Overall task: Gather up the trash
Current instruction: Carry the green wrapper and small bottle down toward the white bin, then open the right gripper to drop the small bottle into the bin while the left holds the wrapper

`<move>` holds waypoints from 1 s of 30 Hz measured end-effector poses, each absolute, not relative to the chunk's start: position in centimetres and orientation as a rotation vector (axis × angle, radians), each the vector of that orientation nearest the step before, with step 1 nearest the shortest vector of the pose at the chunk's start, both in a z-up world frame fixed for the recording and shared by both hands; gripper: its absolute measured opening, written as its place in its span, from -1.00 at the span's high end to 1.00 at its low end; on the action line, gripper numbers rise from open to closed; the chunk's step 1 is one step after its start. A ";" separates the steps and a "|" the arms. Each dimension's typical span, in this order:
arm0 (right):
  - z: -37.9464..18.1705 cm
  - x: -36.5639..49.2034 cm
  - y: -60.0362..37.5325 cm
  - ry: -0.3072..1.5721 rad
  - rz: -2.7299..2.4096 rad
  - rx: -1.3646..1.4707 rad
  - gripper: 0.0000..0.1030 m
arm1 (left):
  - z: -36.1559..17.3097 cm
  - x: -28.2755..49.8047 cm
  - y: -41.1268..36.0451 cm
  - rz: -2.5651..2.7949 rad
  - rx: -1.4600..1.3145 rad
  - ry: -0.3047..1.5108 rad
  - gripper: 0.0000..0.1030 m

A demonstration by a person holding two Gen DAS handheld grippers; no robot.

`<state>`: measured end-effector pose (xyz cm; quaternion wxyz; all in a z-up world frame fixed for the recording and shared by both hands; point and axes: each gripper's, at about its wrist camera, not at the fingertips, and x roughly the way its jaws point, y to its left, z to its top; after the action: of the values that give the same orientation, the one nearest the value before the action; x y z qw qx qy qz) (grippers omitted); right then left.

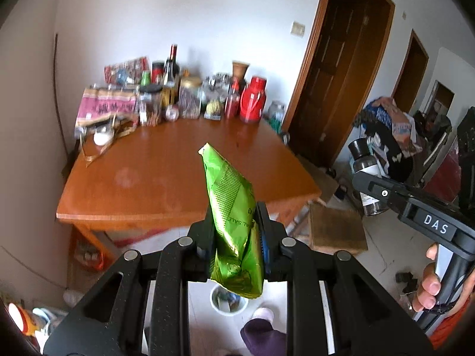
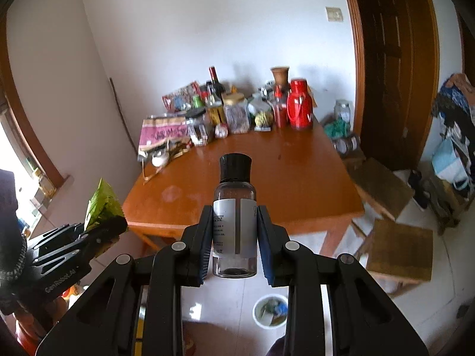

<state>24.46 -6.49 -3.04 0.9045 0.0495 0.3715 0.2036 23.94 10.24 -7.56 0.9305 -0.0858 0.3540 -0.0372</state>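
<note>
Centre frame, the left gripper [image 1: 236,243] pinches a green snack bag [image 1: 233,222]; the right gripper [image 2: 234,237] clamps a small clear bottle [image 2: 234,222]. Both should probably be released squarely above the white bin [image 2: 270,311], low in frame.

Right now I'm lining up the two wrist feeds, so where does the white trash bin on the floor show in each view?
Left wrist: the white trash bin sits bottom centre, partly hidden behind the green snack bag that the left gripper clamps.
Right wrist: the bin lies bottom centre-right, below the clear bottle in the right gripper.
Shared landmark: the red thermos at the table's far edge.
</note>
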 end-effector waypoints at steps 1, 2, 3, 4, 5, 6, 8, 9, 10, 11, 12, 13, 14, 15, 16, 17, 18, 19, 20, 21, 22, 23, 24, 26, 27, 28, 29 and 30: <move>-3.4 24.2 -6.5 0.779 0.421 0.101 0.50 | -8.2 23.7 10.3 -0.075 -0.182 0.741 0.56; -4.1 23.9 -6.5 0.798 0.421 0.097 0.50 | -8.7 23.6 10.2 -0.073 -0.186 0.754 0.56; -4.7 23.9 -6.5 0.815 0.422 0.093 0.50 | -9.3 23.5 10.2 -0.069 -0.192 0.770 0.56; -5.3 23.9 -6.5 0.830 0.424 0.088 0.50 | -9.8 23.3 10.2 -0.067 -0.197 0.782 0.56; -5.8 23.8 -6.5 0.843 0.424 0.082 0.50 | -10.5 23.3 10.1 -0.064 -0.203 0.796 0.56; -6.6 23.8 -6.4 0.861 0.426 0.075 0.50 | -11.2 23.2 10.0 -0.064 -0.206 0.803 0.56; -8.4 24.3 -6.4 0.901 0.433 0.055 0.50 | -12.6 23.2 9.9 -0.065 -0.214 0.821 0.56; -9.2 24.6 -6.4 0.919 0.438 0.046 0.50 | -13.5 23.4 9.8 -0.065 -0.220 0.836 0.56; -10.3 25.1 -6.5 0.940 0.443 0.034 0.50 | -14.4 23.7 9.6 -0.065 -0.224 0.849 0.56; -11.1 25.2 -6.4 0.954 0.446 0.027 0.50 | -15.8 24.1 9.4 -0.062 -0.228 0.869 0.56; -12.3 25.7 -6.5 0.973 0.451 0.021 0.50 | -16.7 24.2 9.3 -0.057 -0.233 0.882 0.56; -13.7 26.2 -6.5 0.993 0.456 0.014 0.50 | -18.1 24.6 9.2 -0.051 -0.242 0.903 0.56; -14.6 26.3 -6.6 1.006 0.460 0.010 0.50 | -19.6 25.0 9.2 -0.042 -0.251 0.919 0.56; -16.0 26.8 -6.6 1.019 0.468 0.008 0.50 | -20.8 25.3 9.2 -0.031 -0.258 0.931 0.56; -17.1 27.1 -6.6 1.024 0.471 0.006 0.50 | -22.6 25.6 9.3 -0.015 -0.272 0.951 0.56; -18.5 27.5 -6.5 1.033 0.472 0.000 0.50 | -24.5 25.9 9.4 -0.003 -0.293 0.972 0.56; -19.9 27.8 -6.4 1.044 0.476 -0.005 0.50 | -26.2 26.2 9.5 0.007 -0.309 0.990 0.56; -21.9 28.1 -6.3 1.056 0.483 -0.005 0.50 | -28.2 26.4 9.6 0.023 -0.325 1.011 0.56; -23.2 28.3 -6.3 1.064 0.486 -0.004 0.50 | -29.8 26.5 9.6 0.034 -0.334 1.027 0.56; -24.8 28.5 -6.2 1.076 0.489 -0.006 0.50 | -32.0 26.7 9.7 0.050 -0.343 1.048 0.56; -26.2 28.6 -6.2 1.087 0.491 -0.009 0.50 | -33.7 26.7 9.8 0.063 -0.349 1.064 0.56; -28.2 28.8 -6.1 1.108 0.493 -0.013 0.50 | -35.9 26.8 9.9 0.077 -0.359 1.084 0.56; -30.1 29.0 -6.1 1.128 0.497 -0.016 0.50 | -37.2 26.8 10.1 0.085 -0.366 1.097 0.56; -33.1 29.3 -6.1 1.166 0.508 -0.018 0.50 | -40.1 26.8 10.3 0.101 -0.385 1.124 0.56; -34.9 29.6 -6.1 1.189 0.519 -0.018 0.50 | -41.7 26.7 10.3 0.106 -0.396 1.138 0.56; -35.7 29.8 -6.2 1.203 0.529 -0.016 0.50 | -43.0 26.7 10.3 0.112 -0.399 1.150 0.56; -37.3 30.0 -6.3 1.221 0.541 -0.015 0.50 | -44.4 26.7 10.2 0.118 -0.397 1.162 0.56; -38.5 30.2 -6.3 1.232 0.550 -0.018 0.49 | -45.2 26.9 10.1 0.120 -0.394 1.170 0.56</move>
<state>30.17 -6.26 -38.51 0.7809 -0.0083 0.5703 0.2548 26.86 10.14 -45.24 0.8137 -0.1847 0.5483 0.0564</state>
